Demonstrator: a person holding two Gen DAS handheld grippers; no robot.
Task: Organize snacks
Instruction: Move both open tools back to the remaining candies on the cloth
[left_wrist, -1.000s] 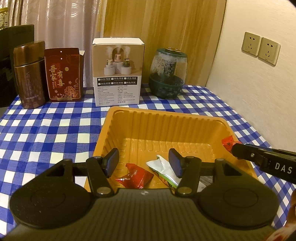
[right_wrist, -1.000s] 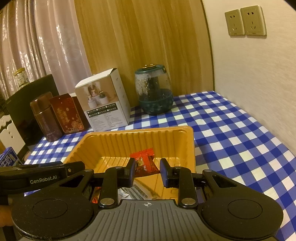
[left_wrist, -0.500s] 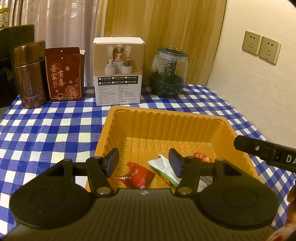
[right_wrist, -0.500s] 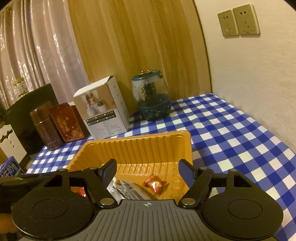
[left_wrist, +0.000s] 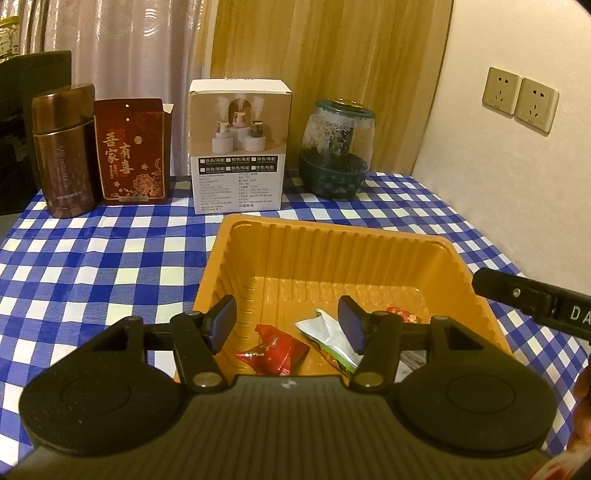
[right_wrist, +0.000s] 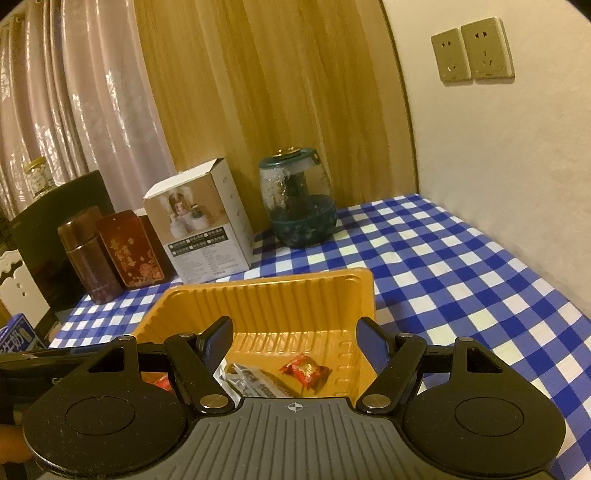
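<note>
Red-wrapped candy now lies loose on orange tray floor, no longer pinched: right gripper has let go, jaws spread wide, nothing between. One more snack delivered; judged ready for next fetch. Left gripper unmoved over near tray end, jaws half spread, empty, above red packet and white-green sachet. Beyond tray: white carton, glass jar, red tin, brown flask on blue-check cloth. Nothing blocks withdrawal; grippers close together.
</note>
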